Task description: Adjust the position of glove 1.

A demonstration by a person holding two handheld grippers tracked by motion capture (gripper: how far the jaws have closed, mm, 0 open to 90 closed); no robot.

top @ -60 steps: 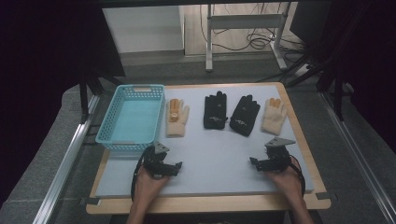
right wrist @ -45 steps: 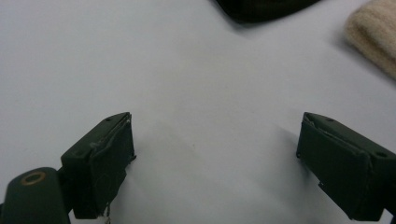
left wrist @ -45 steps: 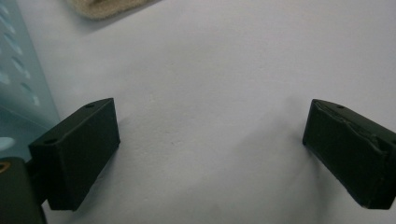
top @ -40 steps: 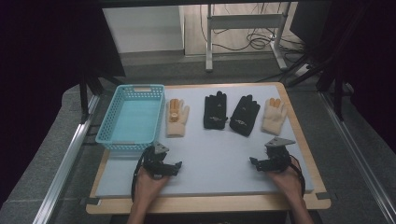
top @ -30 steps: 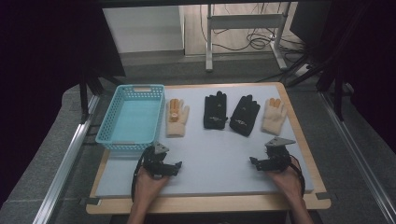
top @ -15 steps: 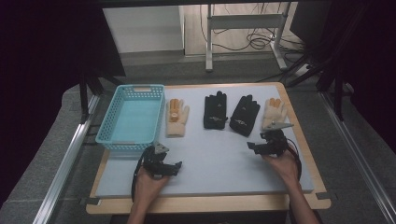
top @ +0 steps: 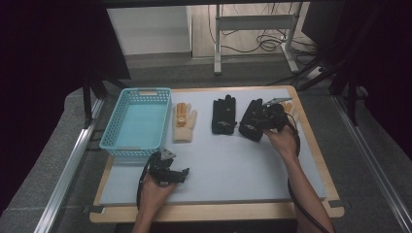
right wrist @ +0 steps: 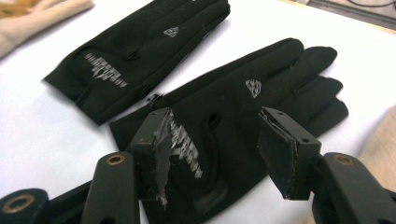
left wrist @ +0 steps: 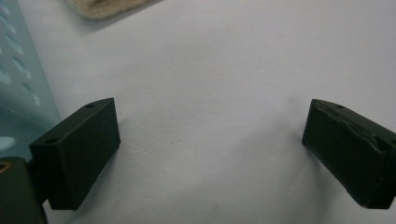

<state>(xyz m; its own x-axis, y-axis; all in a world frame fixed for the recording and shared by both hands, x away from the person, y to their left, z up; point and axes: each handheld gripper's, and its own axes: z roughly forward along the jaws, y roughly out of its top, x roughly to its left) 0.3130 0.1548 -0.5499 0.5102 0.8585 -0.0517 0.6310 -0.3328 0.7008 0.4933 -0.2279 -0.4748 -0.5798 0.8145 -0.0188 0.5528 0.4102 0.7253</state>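
Your right gripper (right wrist: 212, 154) hangs wide over the nearer black glove (right wrist: 243, 116), cuff hidden; contact possibly none. Left gripper (left wrist: 210, 149) wide, empty.

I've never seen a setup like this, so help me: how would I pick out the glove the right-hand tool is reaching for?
Start at the blue basket on the table's left and follow the row of four gloves rightward. The third is the black glove under the open right gripper. It lies slanted, unlike the straight black glove beside it, and the tan gloves are lighter.
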